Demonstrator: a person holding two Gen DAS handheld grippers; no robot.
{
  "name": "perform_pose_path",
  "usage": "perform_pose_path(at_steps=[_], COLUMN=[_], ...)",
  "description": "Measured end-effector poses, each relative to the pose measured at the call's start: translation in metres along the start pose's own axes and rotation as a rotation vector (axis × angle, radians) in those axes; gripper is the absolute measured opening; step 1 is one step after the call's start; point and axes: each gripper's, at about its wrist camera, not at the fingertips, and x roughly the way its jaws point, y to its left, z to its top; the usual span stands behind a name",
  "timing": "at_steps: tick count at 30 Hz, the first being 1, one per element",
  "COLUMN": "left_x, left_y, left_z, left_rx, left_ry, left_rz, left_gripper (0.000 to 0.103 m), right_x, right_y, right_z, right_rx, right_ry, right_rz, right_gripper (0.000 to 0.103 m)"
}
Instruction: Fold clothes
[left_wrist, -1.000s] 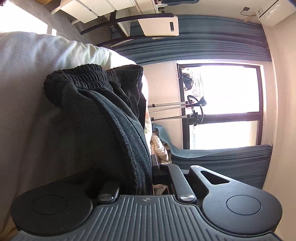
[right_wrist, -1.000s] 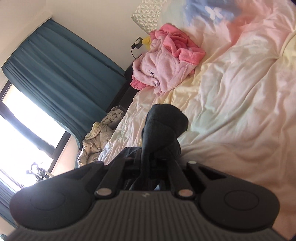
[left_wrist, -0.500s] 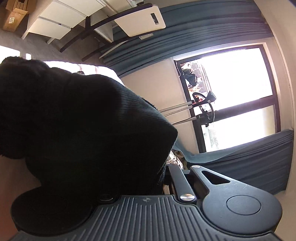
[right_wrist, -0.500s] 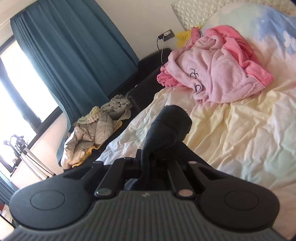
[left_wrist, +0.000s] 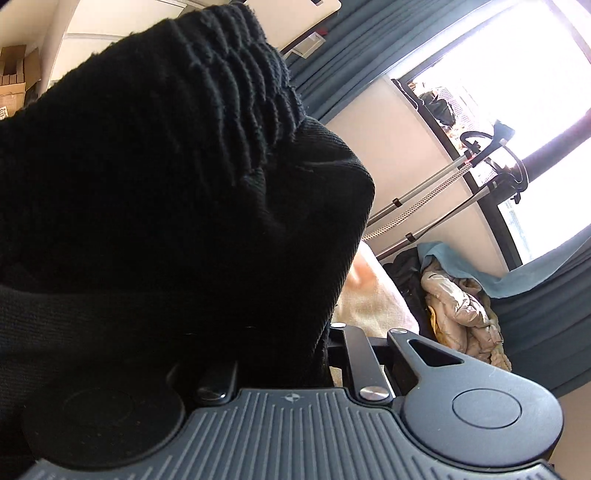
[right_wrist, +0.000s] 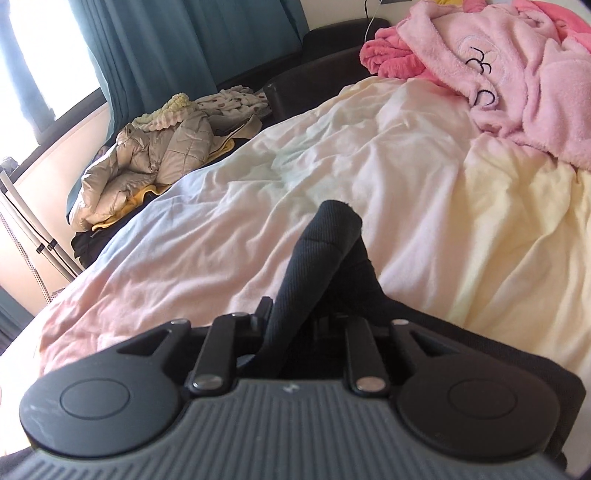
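A black ribbed knit garment (left_wrist: 166, 184) is heaped over my left gripper (left_wrist: 295, 343) and fills the left half of the left wrist view. It hides the left finger and both tips. The left jaws are opening with the cloth still between them. In the right wrist view a narrow fold of the same black garment (right_wrist: 328, 240) stands up between the fingers of my right gripper (right_wrist: 295, 314), above the pale bed sheet (right_wrist: 369, 166). The right jaws are opening; their arms stand apart and the fold leans against the left one.
A pink fleece robe (right_wrist: 517, 74) lies at the far right of the bed. A beige quilted jacket (right_wrist: 159, 155) is piled beside the bed near teal curtains (right_wrist: 147, 48). Metal rack poles (left_wrist: 424, 195) stand by the bright window.
Both views have swung across the room toward the bed. The black garment has risen to fill the left wrist view. The right gripper's arms have spread apart around the fold.
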Motion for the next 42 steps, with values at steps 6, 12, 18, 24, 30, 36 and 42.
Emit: perform_pose_path(at_steps=[6,12,18,24,30,36,42], left_x=[-0.083,-0.163,-0.125,-0.118,-0.079,-0.054,-0.050], left_y=[-0.001,0.041,0.112,0.129,0.114,0.110,0.116], left_z=[-0.029,-0.100,-0.091,-0.074,-0.072,-0.074,-0.082], left_rx=[-0.002,-0.093,-0.251,-0.336,-0.224,-0.184,-0.214], left_ry=[-0.120,-0.102,0.232,0.195,0.140,0.053,-0.001], left_rz=[-0.168,-0.215,-0.133,-0.213,-0.105,-0.074,-0.105], left_gripper=[0.091,0.101,0.095,0.095,0.091,0.053,0.031], right_x=[-0.052,-0.137,-0.177,-0.160,-0.120,-0.088,-0.073], right_y=[-0.013,-0.068,-0.100,-0.100,-0.093,-0.087,-0.088], right_z=[-0.007,-0.068,-0.114,-0.126,-0.123,-0.112,-0.106], right_rx=[-0.004,0.163,0.334,0.427,0.401,0.393,0.460], right_ry=[-0.090,-0.135,-0.080,0.040,-0.005,-0.113,-0.172], right_rz=[0.113,0.195,0.249,0.356,0.397,0.407,0.361], right_gripper=[0.081,0.089,0.089,0.088,0.088,0.084,0.044])
